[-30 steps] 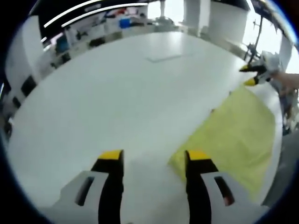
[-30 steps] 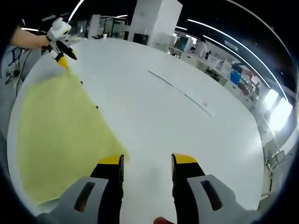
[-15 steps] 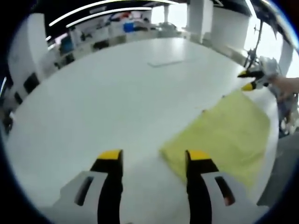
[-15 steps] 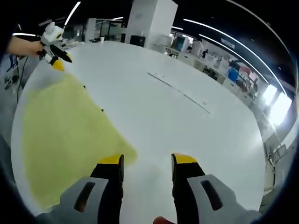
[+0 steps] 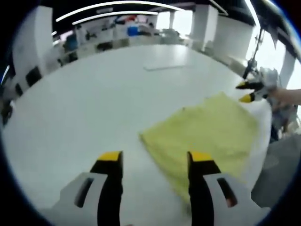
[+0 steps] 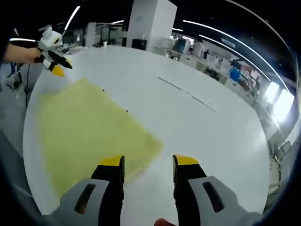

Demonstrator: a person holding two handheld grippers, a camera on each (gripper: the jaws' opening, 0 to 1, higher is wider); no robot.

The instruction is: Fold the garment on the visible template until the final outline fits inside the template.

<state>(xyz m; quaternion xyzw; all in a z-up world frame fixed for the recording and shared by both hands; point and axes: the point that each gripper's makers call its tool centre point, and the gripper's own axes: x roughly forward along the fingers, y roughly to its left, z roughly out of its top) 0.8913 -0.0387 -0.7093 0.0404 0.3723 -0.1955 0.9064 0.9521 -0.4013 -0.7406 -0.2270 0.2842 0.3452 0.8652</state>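
Yellow, soft-napped cloth: the garment (image 5: 207, 136) lies flat as a rough rectangle on the smooth white table (image 5: 94, 103), at 2 o'clock from my left gripper (image 5: 153, 157), whose jaws stand spread and empty. My right gripper (image 6: 148, 162) is likewise spread, with the garment (image 6: 89, 134) at 10 o'clock. No template outline is discernible to me. I judge folding not begun; next, pinch an edge.

A broad white table (image 5: 94, 103) fronts distant cluttered desks (image 5: 113, 35) and a white pillar (image 6: 153, 23).
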